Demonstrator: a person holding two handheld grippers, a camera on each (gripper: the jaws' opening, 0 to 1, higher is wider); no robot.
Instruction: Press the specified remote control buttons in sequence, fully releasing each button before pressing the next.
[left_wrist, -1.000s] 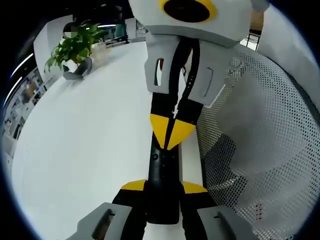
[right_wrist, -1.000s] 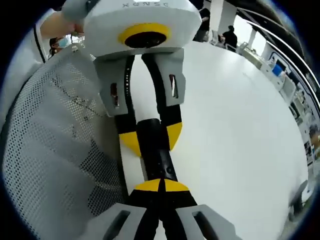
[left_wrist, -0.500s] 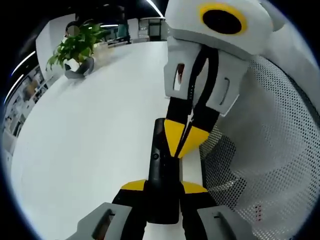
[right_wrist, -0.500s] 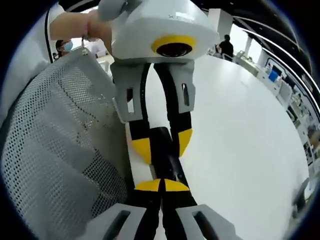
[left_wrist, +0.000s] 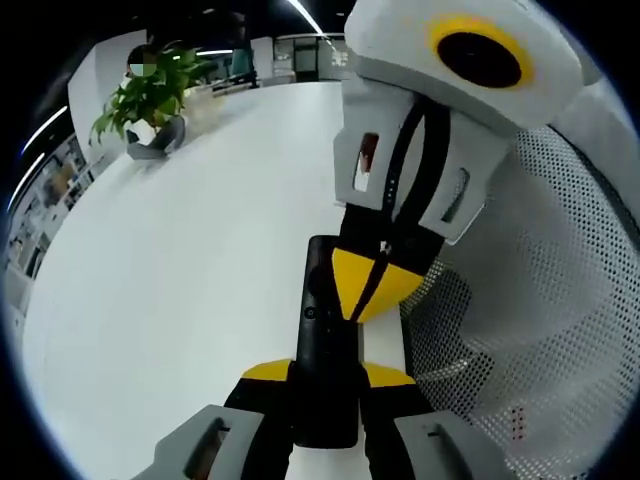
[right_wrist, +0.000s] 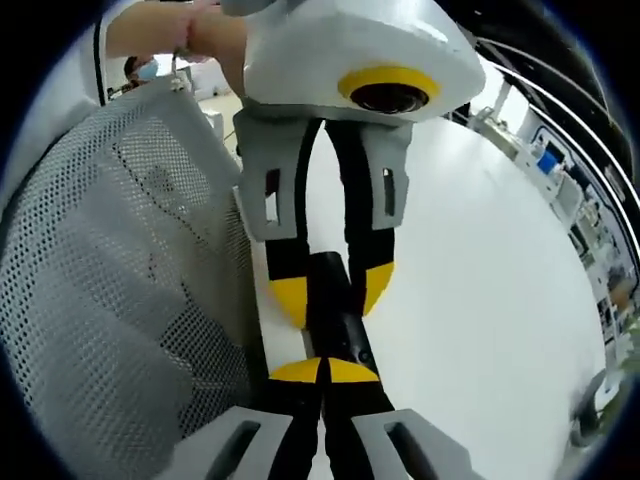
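A black remote (left_wrist: 322, 365) lies lengthwise between the yellow pads of my left gripper (left_wrist: 327, 385), which is shut on its near end. My right gripper (left_wrist: 372, 290) reaches in from above with its yellow tips pressed together, shut, resting at the remote's right edge near a small round button (left_wrist: 311, 313). In the right gripper view the remote (right_wrist: 338, 322) runs from my right gripper's shut tips (right_wrist: 325, 371) up into my left gripper (right_wrist: 333, 296), whose yellow pads clamp its sides. Whether the tips press a button is hidden.
A white table (left_wrist: 170, 290) spreads to the left, with a potted plant (left_wrist: 148, 100) at its far end. A white mesh chair back (left_wrist: 540, 310) stands close on the right, and a person's hand (right_wrist: 190, 35) holds the left gripper.
In the left gripper view the right gripper has swung right and slightly down, baring the remote's far end. The left gripper still holds the remote.
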